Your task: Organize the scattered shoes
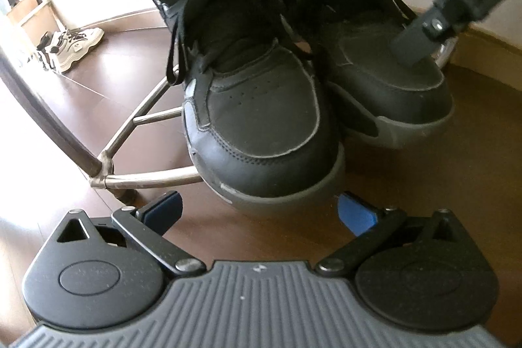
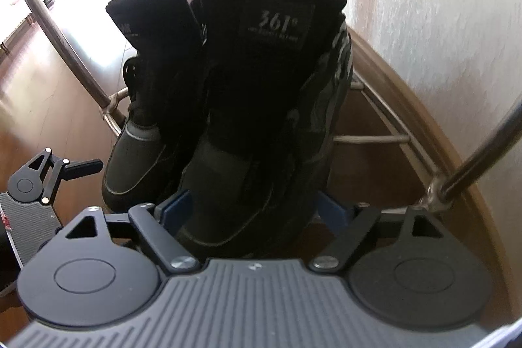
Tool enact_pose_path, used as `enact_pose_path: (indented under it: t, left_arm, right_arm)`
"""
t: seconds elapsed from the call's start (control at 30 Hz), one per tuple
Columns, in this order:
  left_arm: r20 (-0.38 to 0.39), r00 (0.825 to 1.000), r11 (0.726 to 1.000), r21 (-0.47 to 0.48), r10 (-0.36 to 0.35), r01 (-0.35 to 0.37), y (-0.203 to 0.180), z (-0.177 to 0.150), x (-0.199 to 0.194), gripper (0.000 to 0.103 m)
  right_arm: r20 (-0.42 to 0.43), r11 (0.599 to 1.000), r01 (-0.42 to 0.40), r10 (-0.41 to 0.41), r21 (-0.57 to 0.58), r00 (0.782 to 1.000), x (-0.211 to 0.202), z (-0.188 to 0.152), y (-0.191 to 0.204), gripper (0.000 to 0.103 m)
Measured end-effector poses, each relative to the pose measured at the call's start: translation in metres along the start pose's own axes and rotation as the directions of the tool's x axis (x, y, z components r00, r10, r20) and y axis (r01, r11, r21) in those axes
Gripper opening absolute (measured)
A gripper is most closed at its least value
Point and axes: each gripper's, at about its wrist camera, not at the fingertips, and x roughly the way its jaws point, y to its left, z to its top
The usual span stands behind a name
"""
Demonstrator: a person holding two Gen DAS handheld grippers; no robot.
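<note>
With both black sneakers [image 1: 261, 106] racked, our left tool [image 1: 257, 211] and right tool [image 2: 251, 211] spread; next, the white pair [image 1: 78, 46].

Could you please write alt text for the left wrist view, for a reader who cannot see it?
Two black 361° high-top sneakers sit side by side, toes forward, on a metal shoe rack over a brown wood floor. The left gripper is open just below the nearer toe, and the right gripper reaches in from the upper right. White sneakers stand in the background.
</note>
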Motion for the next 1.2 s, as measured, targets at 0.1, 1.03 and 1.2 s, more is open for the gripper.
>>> enact_pose_path:
  t: [0.1, 1.03, 1.2]
  left_arm:
    - [0.008, 1.0, 1.0, 0.005, 0.002, -0.002, 0.0, 0.001, -0.007, 0.102]
    - [-0.127, 0.992, 0.949, -0.311, 0.018, -0.057, 0.082, 0.108, -0.52, 0.103]
    - [-0.09, 0.993, 0.942, -0.319, 0.078, -0.103, 0.083, 0.122, -0.6, 0.103]
  right_arm:
    - [-0.012, 1.0, 0.005, -0.005, 0.006, 1.0, -0.014, -0.008, 0.008, 0.085]
    - [-0.166, 0.965, 0.262, -0.255, 0.015, 0.952, -0.456, 0.005, 0.178, 0.102]
    - [-0.115, 0.974, 0.225, -0.22, 0.033, 0.969, -0.517, 0.003, 0.205, 0.102]
